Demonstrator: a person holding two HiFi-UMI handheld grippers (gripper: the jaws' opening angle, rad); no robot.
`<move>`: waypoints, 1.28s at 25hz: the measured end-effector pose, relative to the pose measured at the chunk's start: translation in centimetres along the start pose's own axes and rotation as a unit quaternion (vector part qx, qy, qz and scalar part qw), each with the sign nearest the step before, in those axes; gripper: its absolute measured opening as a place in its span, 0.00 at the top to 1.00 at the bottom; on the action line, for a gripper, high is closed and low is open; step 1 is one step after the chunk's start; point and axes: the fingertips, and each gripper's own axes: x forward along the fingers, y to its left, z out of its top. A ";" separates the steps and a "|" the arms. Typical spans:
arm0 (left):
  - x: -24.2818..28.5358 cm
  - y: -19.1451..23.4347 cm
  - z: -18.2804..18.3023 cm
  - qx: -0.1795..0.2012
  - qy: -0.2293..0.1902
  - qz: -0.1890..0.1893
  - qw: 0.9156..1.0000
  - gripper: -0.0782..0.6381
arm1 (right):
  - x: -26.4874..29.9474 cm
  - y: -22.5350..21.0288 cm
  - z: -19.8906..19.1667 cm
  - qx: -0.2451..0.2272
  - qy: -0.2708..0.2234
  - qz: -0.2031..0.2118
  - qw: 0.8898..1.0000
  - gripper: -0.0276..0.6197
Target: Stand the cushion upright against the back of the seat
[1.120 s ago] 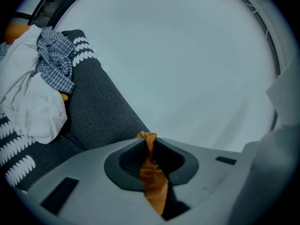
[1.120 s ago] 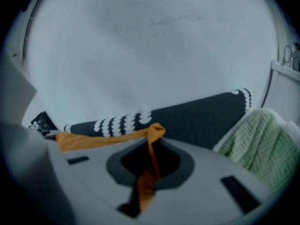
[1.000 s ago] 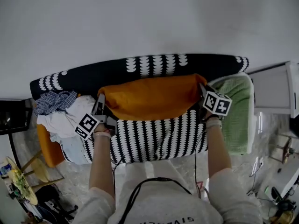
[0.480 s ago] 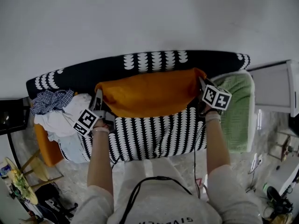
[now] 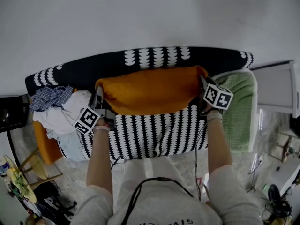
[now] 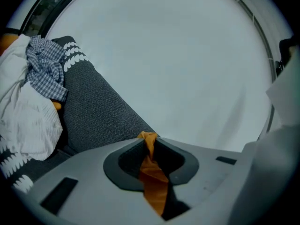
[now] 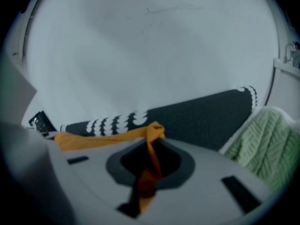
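An orange cushion [image 5: 150, 90] is held up across the sofa seat, its top edge near the dark backrest [image 5: 154, 62]. My left gripper [image 5: 98, 97] is shut on the cushion's left corner; orange fabric [image 6: 152, 172] shows pinched between its jaws. On the other side my right gripper [image 5: 202, 84] is shut on the right corner, a fold of orange cloth [image 7: 151, 149] squeezed in its jaws and the cushion's top edge [image 7: 98, 137] running off to the left. The black-and-white patterned seat [image 5: 154, 135] lies below the cushion.
A heap of white and checked clothes [image 5: 58, 109] lies on the sofa's left end. A green towel [image 5: 239, 111] covers the right end. A pale wall rises behind the backrest. A white cabinet [image 5: 279, 90] stands at the right, and clutter lies on the floor at both lower corners.
The cushion and both grippers have shifted slightly up the picture toward the backrest. Both grips are unchanged.
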 end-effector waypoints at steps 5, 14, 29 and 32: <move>-0.5 -0.3 0.2 0.045 0.010 -0.012 0.999 0.77 | -0.5 0.1 0.3 -0.008 -0.015 -0.003 1.000 0.90; -2.3 -2.2 1.8 0.174 -0.006 0.009 0.985 0.68 | -2.2 -0.1 1.6 0.017 -0.061 0.010 0.998 0.66; -10.1 -2.2 0.0 0.239 -0.053 0.053 0.968 0.68 | -7.7 0.6 -0.1 -0.031 -0.103 0.055 0.993 0.67; -11.3 -2.9 -1.5 0.234 -0.048 0.038 0.970 0.68 | -8.9 2.2 -1.6 -0.055 -0.098 0.073 0.991 0.79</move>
